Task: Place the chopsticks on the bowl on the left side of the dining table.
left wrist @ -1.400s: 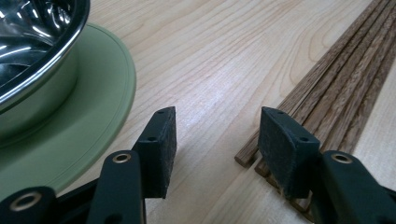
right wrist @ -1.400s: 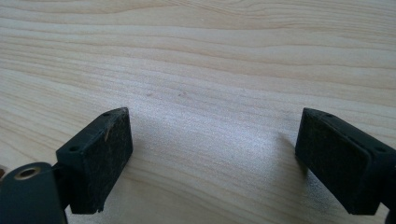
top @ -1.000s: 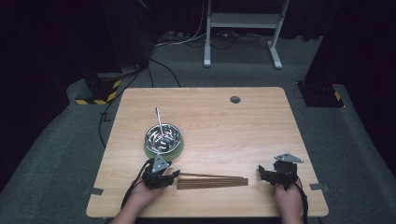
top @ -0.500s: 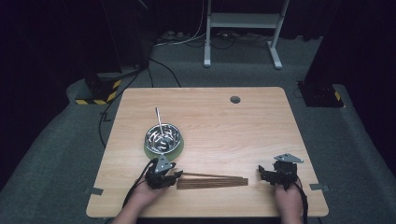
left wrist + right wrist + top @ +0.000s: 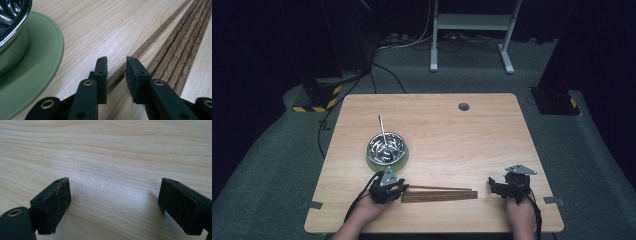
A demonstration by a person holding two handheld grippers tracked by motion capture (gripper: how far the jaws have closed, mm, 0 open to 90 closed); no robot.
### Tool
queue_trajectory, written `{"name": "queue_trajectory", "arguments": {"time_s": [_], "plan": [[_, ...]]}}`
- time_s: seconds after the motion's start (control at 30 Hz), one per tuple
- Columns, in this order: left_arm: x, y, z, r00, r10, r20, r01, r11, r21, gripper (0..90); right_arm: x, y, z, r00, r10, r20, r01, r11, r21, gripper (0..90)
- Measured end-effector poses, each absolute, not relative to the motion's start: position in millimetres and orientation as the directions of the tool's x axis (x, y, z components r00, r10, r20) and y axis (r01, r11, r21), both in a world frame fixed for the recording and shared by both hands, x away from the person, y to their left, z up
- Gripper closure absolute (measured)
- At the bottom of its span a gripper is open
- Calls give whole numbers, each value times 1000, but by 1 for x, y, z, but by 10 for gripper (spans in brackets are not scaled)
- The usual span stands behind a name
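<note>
A bundle of dark wooden sticks (image 5: 439,196) lies flat near the table's front edge, seen close up as sticks (image 5: 180,50). One thin stick (image 5: 442,188) lies apart just behind the bundle. My left gripper (image 5: 401,189) is at the sticks' left end. In the left gripper view its jaws (image 5: 116,62) stand narrowly apart, straddling the near end of the single stick (image 5: 150,42) without pinching it. My right gripper (image 5: 493,187) rests just right of the bundle. Its jaws (image 5: 113,200) are wide open over bare wood, with nothing between them.
A shiny metal bowl (image 5: 386,146) sits on a green saucer (image 5: 403,159) just behind my left gripper, with a thin metal rod (image 5: 382,127) leaning out of it. The saucer's rim (image 5: 37,82) is close on the left. A cable hole (image 5: 463,106) is at the back.
My left gripper has edged slightly right onto the end of the sticks. The right gripper, bowl and bundle have stayed put.
</note>
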State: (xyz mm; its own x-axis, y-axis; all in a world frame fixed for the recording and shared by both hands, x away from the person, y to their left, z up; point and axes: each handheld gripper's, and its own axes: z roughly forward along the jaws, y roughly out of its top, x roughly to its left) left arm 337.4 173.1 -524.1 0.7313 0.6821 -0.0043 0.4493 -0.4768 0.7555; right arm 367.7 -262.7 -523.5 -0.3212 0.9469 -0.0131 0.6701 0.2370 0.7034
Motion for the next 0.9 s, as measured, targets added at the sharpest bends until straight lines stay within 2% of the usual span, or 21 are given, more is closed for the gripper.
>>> {"name": "queue_trajectory", "arguments": {"time_s": [0.5, 0.57, 0.67, 0.9], "plan": [[337, 177, -522, 734, 679, -16, 456, -475, 752, 813, 368, -262, -524, -316, 949, -16, 663, 233, 711, 108], [337, 176, -522, 734, 679, -19, 455, -471, 756, 812, 368, -262, -524, -317, 948, -16, 665, 234, 709, 107], [339, 174, -522, 732, 680, -27, 454, -459, 763, 754, 368, -263, -523, -322, 947, -12, 672, 238, 702, 108], [347, 162, -524, 725, 688, -38, 461, -443, 769, 742, 367, -263, -523, -324, 946, -12, 672, 239, 701, 110]]}}
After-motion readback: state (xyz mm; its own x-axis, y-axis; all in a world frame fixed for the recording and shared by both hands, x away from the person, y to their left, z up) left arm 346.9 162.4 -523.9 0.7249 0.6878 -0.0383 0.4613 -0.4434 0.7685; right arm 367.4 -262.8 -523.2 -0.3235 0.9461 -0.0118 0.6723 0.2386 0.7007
